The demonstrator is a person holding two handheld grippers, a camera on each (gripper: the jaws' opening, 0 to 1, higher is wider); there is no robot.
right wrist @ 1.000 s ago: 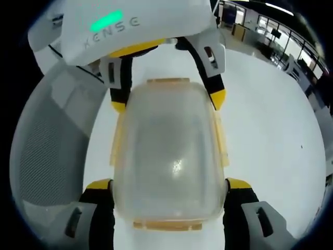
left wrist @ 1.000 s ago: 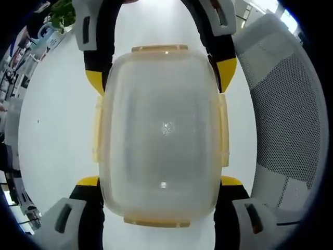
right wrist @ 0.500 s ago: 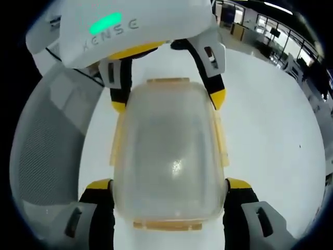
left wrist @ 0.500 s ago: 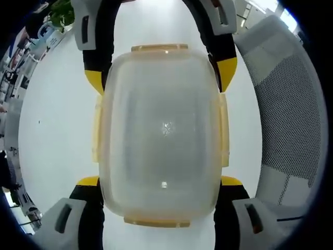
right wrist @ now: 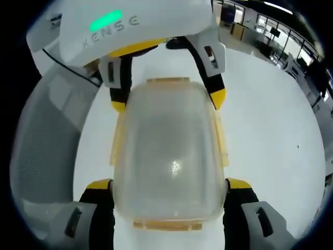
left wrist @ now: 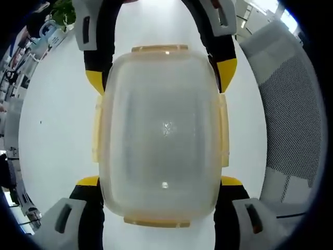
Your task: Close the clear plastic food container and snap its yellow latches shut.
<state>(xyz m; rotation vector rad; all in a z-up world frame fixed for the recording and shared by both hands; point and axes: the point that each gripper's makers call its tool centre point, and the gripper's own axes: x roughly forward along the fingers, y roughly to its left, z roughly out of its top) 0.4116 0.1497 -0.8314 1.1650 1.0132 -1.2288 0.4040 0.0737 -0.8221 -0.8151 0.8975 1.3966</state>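
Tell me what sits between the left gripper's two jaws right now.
In the left gripper view, the clear plastic container with yellow latches lies between the left gripper jaws, which flank its near end.

A white table (left wrist: 57, 130) carries the clear plastic container (left wrist: 162, 130) with its lid on.

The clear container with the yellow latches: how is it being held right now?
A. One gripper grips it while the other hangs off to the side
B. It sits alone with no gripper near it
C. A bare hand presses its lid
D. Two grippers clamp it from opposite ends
D: in the left gripper view the container sits between the left gripper at the bottom and the right gripper reaching in from the top, yellow-tipped jaws against its sides.
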